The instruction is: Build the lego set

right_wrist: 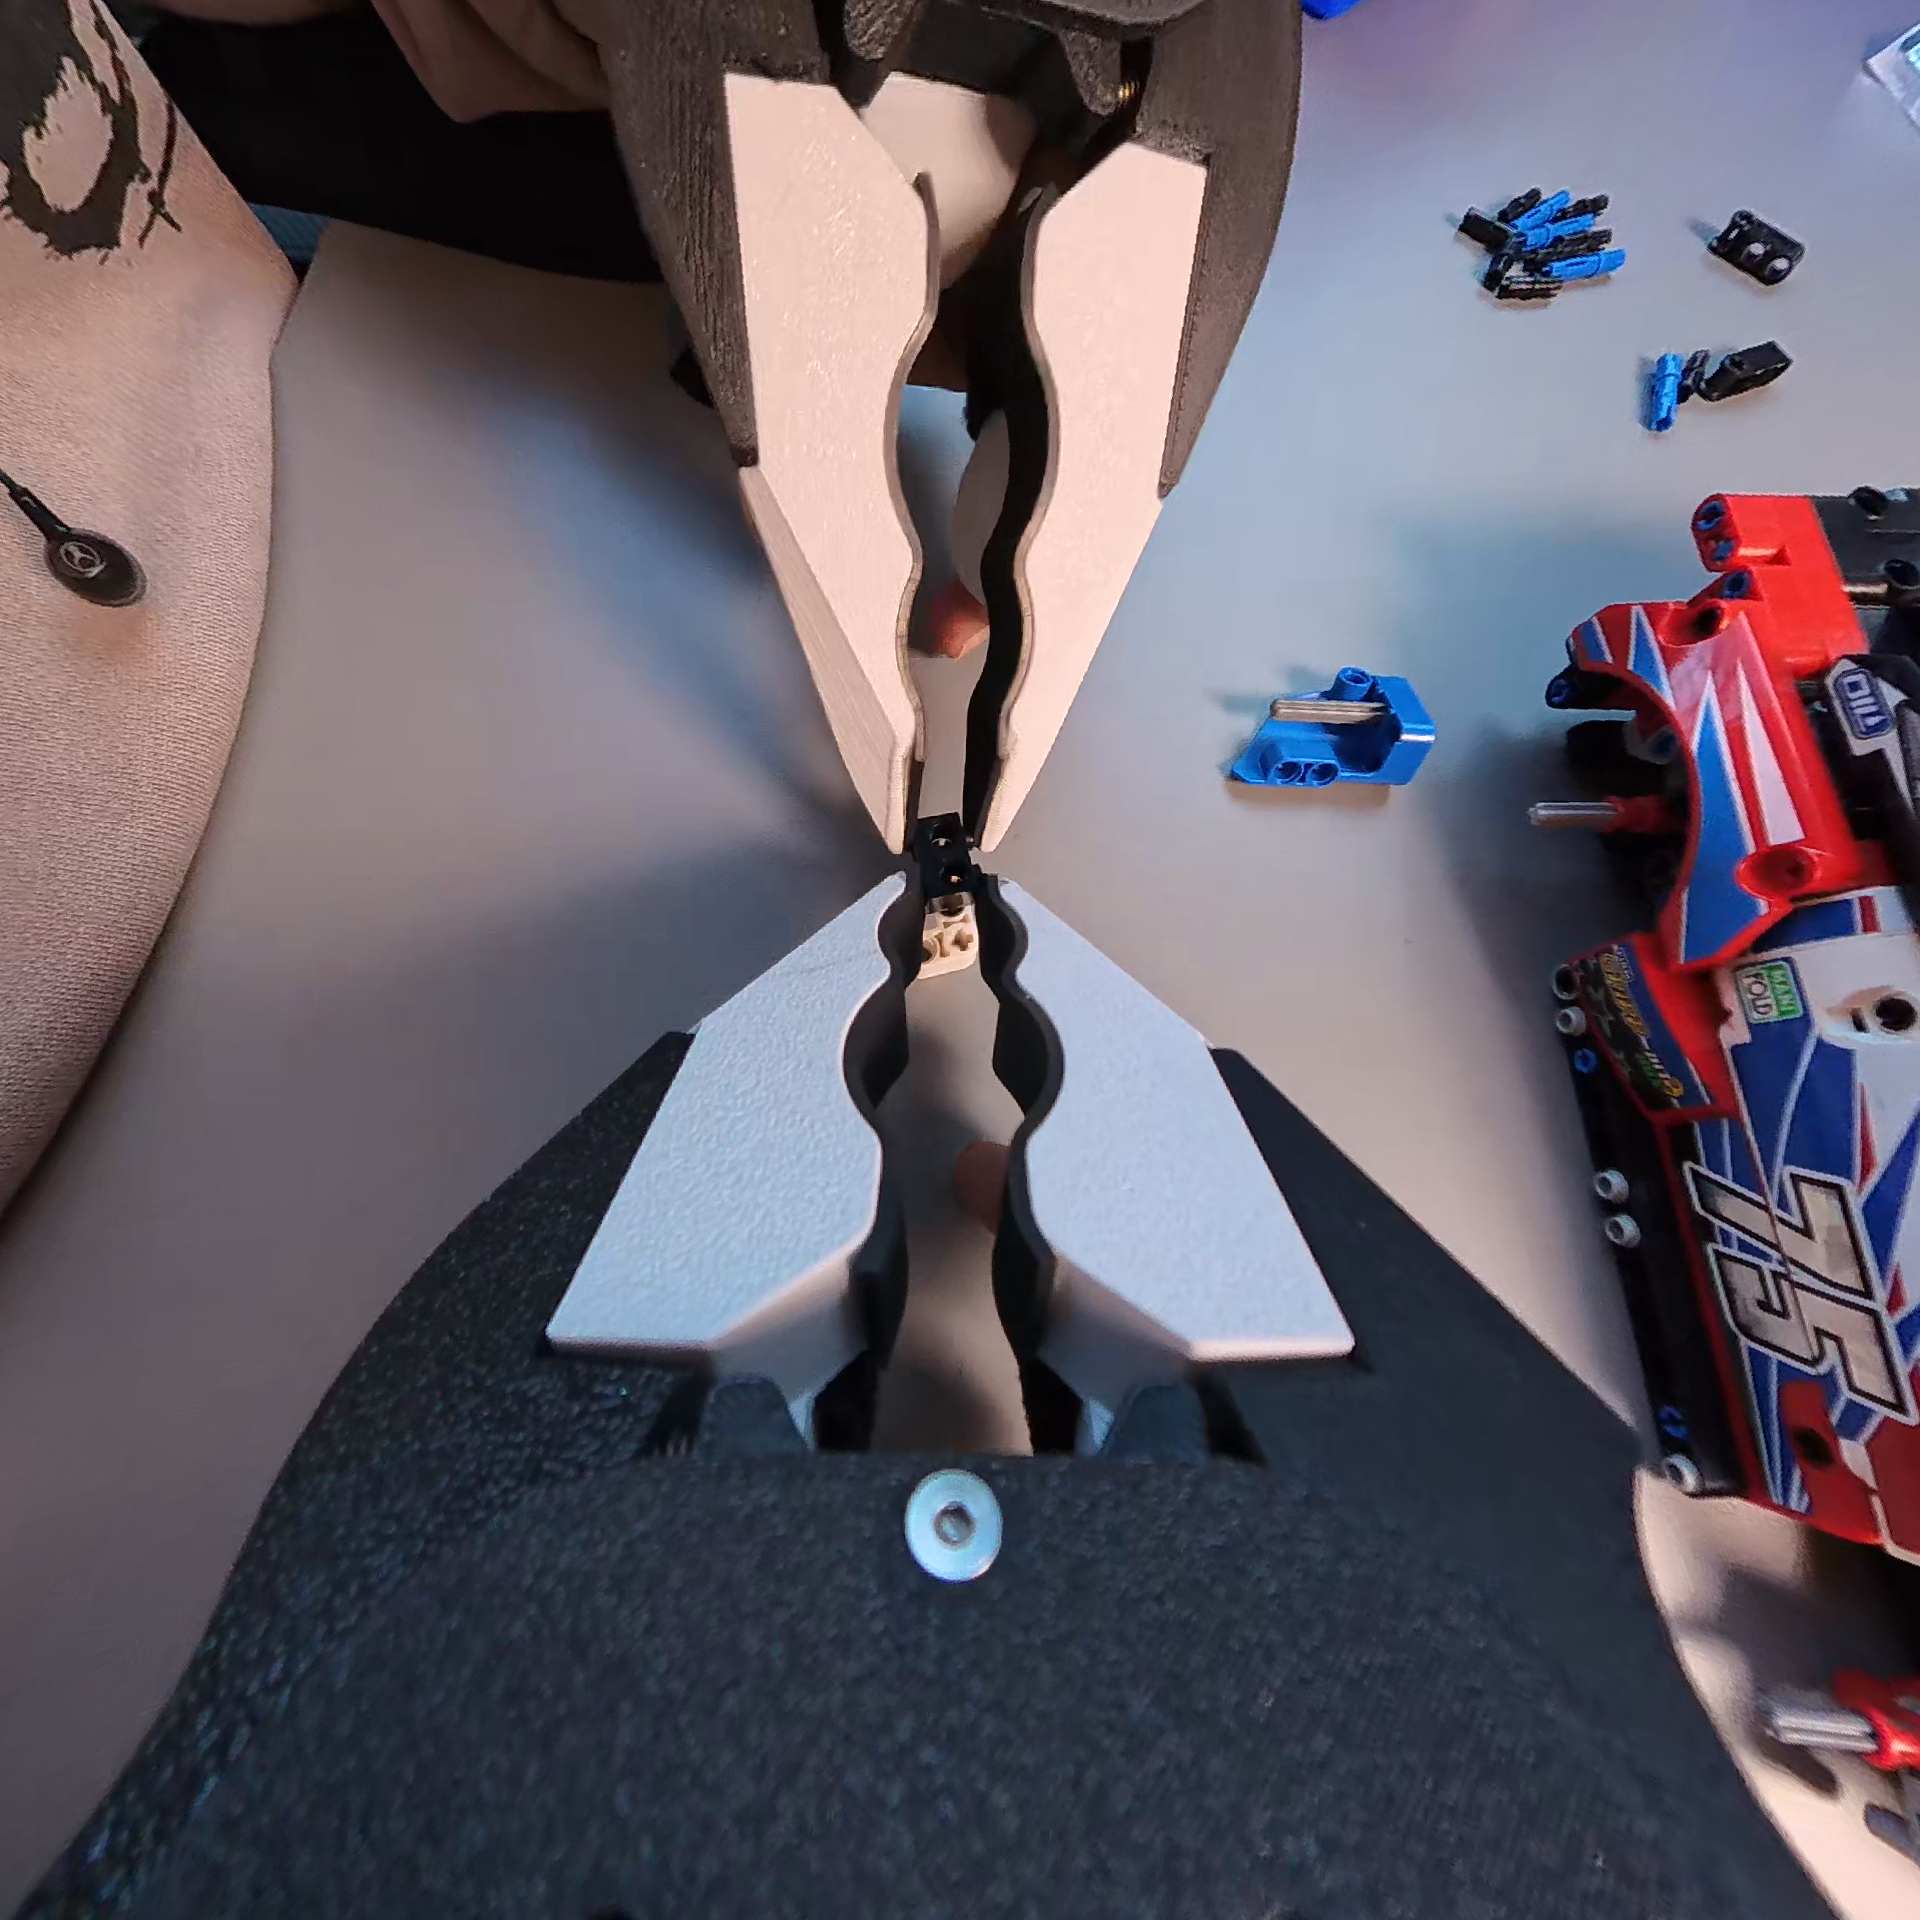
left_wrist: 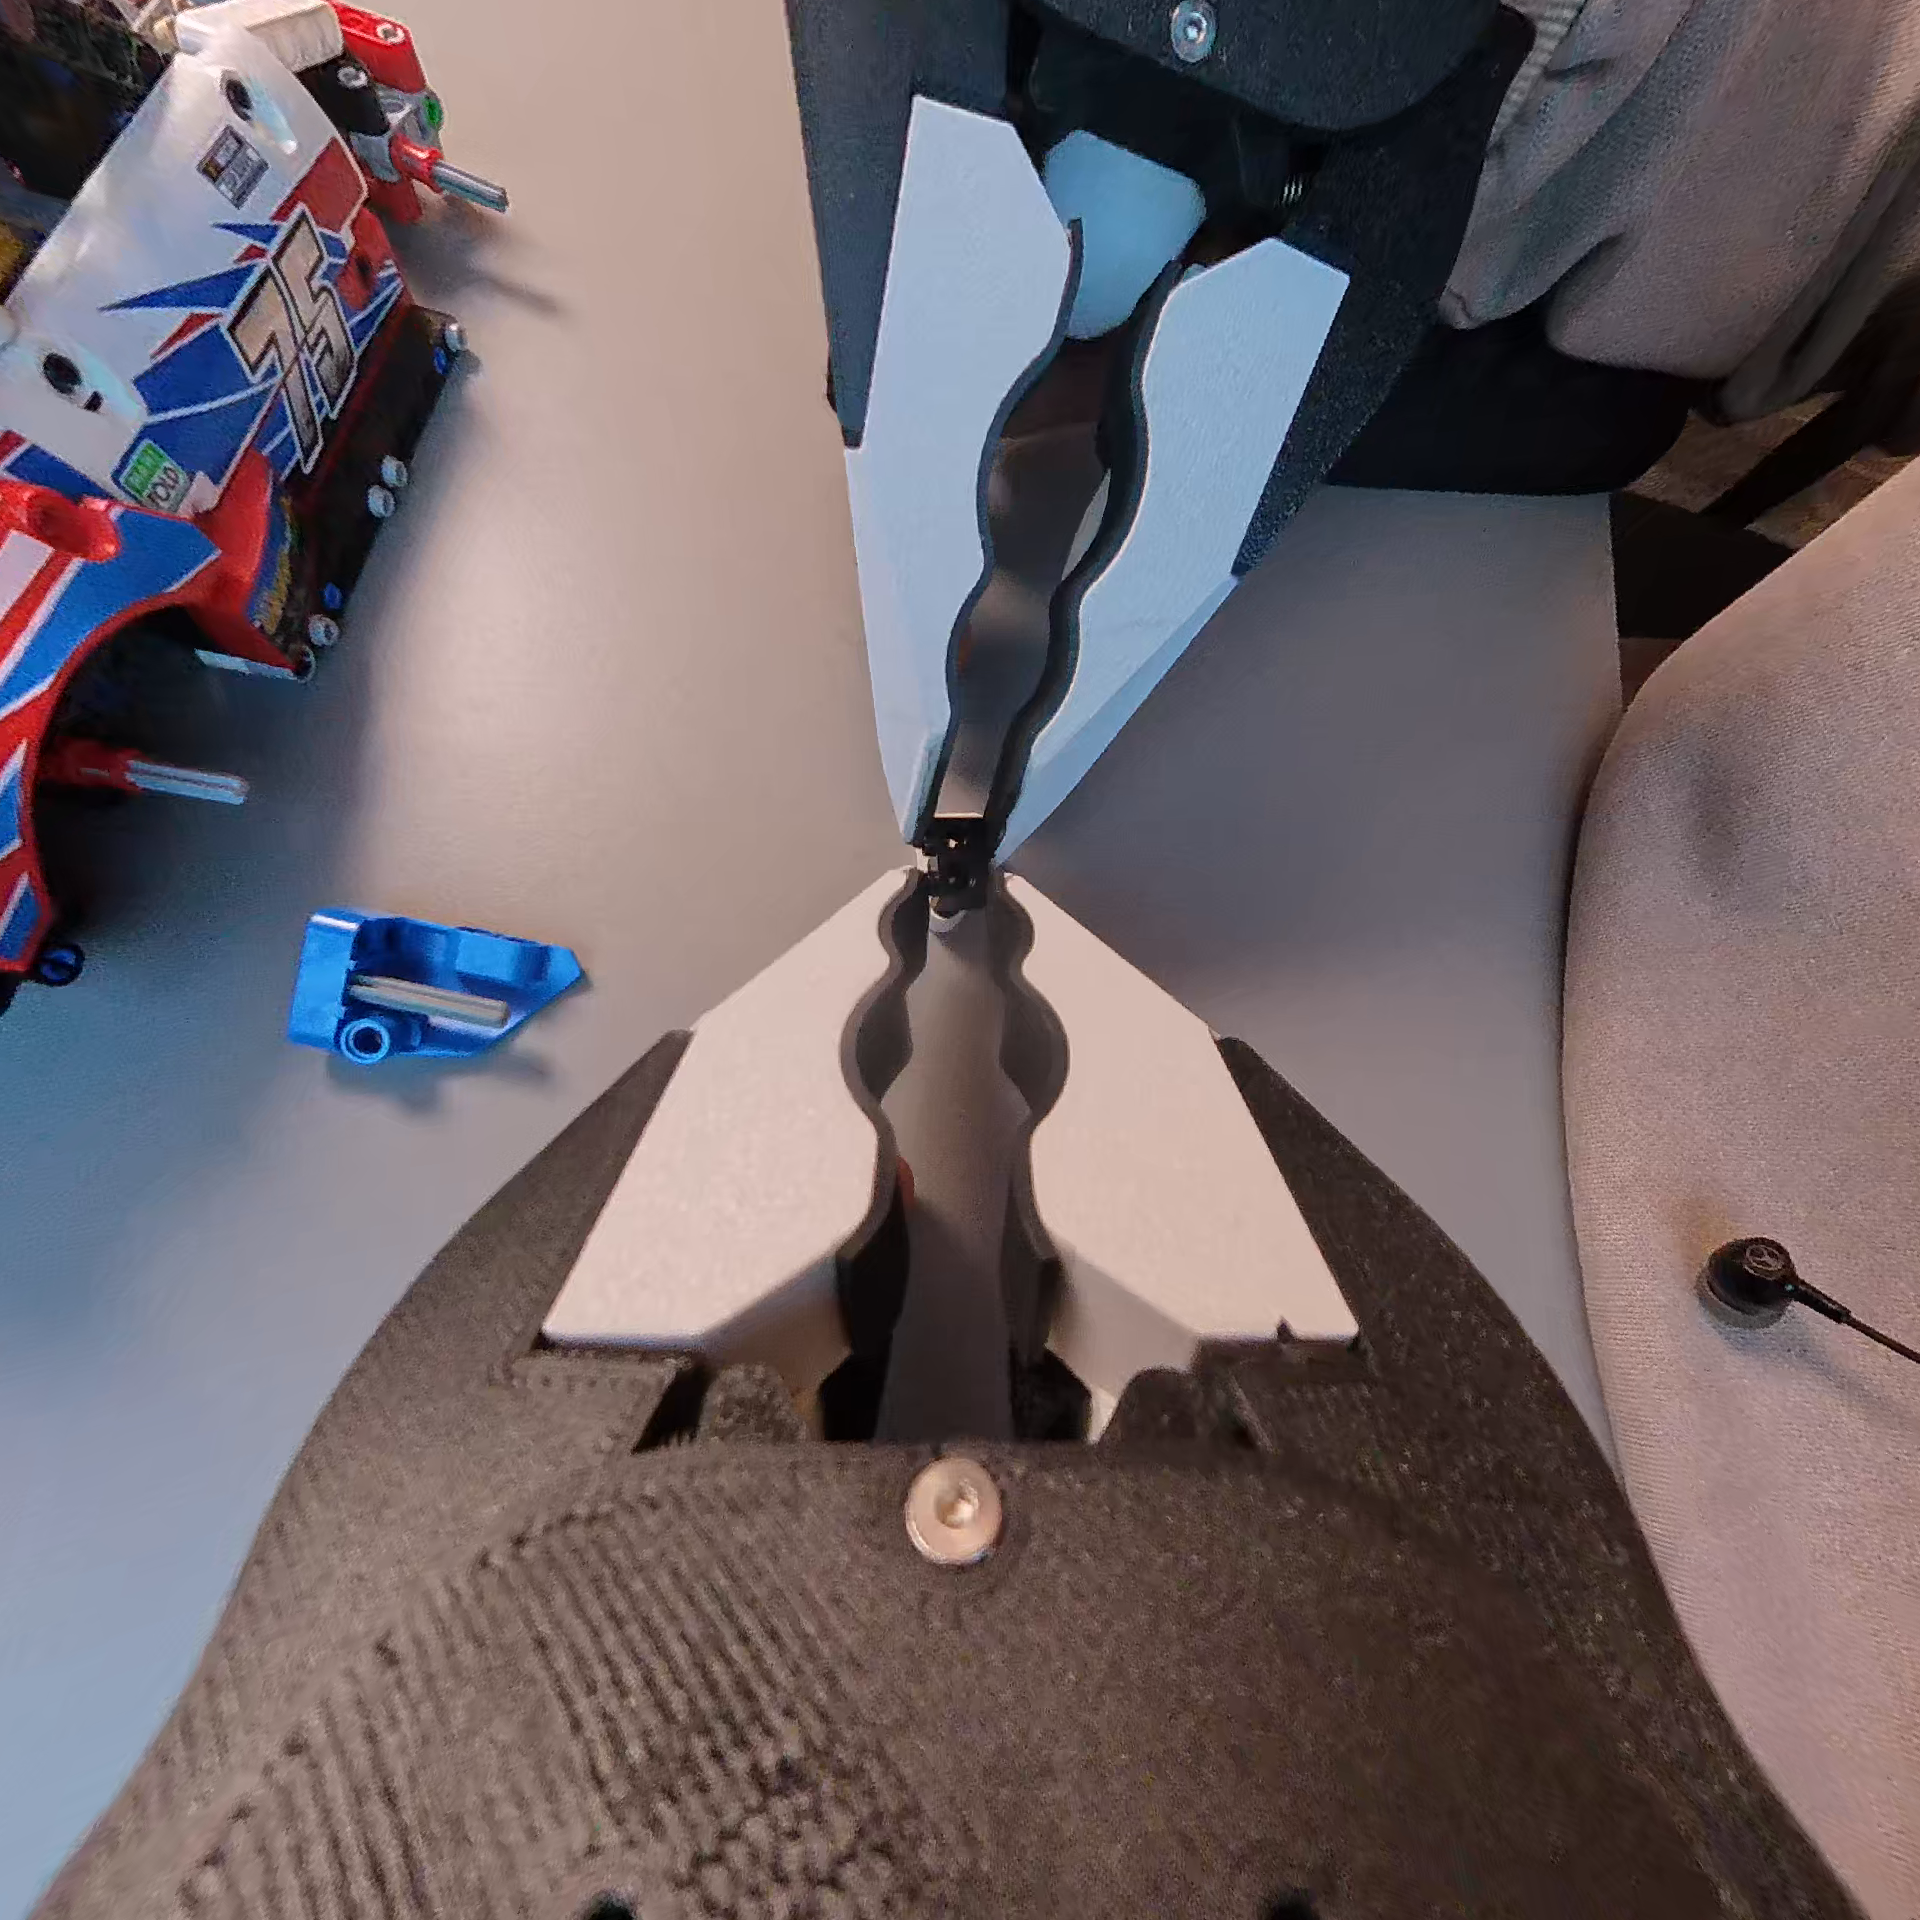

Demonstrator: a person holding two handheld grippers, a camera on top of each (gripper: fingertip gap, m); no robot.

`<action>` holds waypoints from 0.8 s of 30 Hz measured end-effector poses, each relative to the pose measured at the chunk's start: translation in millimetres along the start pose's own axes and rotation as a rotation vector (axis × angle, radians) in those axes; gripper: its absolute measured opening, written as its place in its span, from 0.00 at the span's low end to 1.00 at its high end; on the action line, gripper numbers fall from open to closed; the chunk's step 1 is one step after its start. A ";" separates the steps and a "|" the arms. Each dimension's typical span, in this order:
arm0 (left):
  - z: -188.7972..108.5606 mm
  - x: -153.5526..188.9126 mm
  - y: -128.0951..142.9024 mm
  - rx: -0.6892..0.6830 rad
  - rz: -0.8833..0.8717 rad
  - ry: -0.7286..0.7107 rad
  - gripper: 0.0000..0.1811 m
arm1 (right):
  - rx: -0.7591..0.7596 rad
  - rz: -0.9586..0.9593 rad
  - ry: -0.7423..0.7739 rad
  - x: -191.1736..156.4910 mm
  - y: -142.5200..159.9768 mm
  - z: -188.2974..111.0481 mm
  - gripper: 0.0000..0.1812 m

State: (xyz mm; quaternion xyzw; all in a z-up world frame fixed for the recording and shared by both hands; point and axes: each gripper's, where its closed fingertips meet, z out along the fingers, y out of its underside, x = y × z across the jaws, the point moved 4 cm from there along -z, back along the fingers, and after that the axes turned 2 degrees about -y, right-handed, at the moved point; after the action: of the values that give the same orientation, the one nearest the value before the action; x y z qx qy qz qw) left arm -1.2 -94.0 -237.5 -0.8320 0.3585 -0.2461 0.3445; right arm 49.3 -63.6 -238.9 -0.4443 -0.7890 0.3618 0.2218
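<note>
Left wrist view looks along the left gripper (left_wrist: pixel 951 899), whose tips are pinched narrow on a small black connector (left_wrist: pixel 951 868); the right gripper (left_wrist: pixel 961 831) comes in from twelve o'clock and meets it tip to tip, also closed down on the same little cluster of parts. From the right wrist view the join is clearer: the right gripper (right_wrist: pixel 951 914) clamps a pale grey axle connector (right_wrist: pixel 948 948) with the black connector (right_wrist: pixel 943 857) seated against it, and the left gripper (right_wrist: pixel 940 831) nips the black piece from twelve o'clock. Whether the two pieces are fully pushed home is hard to tell, since the fingertips hide the seam.

As for progress, the car (right_wrist: pixel 1766 1039) looks largely built: red, white and blue bodywork with stickers sits at about three o'clock in the right wrist view and ten o'clock in the left wrist view, though bare grey axles poke from its side with no wheels in sight. A blue panel piece (right_wrist: pixel 1335 732) with a grey axle through it lies loose on the table (right_wrist: pixel 1299 520) near two o'clock, and a small heap of blue and black pins (right_wrist: pixel 1543 249), plus a couple of black connectors (right_wrist: pixel 1756 247), waits at one o'clock. So I judge the body mostly done, with this small sub-assembly, the blue panel and the loose pins left to fit.
</note>
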 end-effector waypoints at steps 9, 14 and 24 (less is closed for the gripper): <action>0.0 4.5 -1.0 -0.020 0.080 -0.105 0.05 | 0.011 -0.021 -0.010 0.2 -0.5 -0.1 0.05; -0.3 4.8 -1.1 -0.009 0.073 -0.102 0.05 | 0.026 -0.033 -0.023 0.3 -0.5 0.0 0.05; -1.1 2.9 -1.0 -0.003 0.051 -0.101 0.05 | 0.038 -0.022 -0.046 3.3 -0.7 0.7 0.05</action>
State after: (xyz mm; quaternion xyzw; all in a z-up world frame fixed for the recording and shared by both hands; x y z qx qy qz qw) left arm 0.3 -96.1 -235.5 -0.8344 0.3621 -0.1944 0.3671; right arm 46.8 -61.2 -238.8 -0.4227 -0.7919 0.3843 0.2160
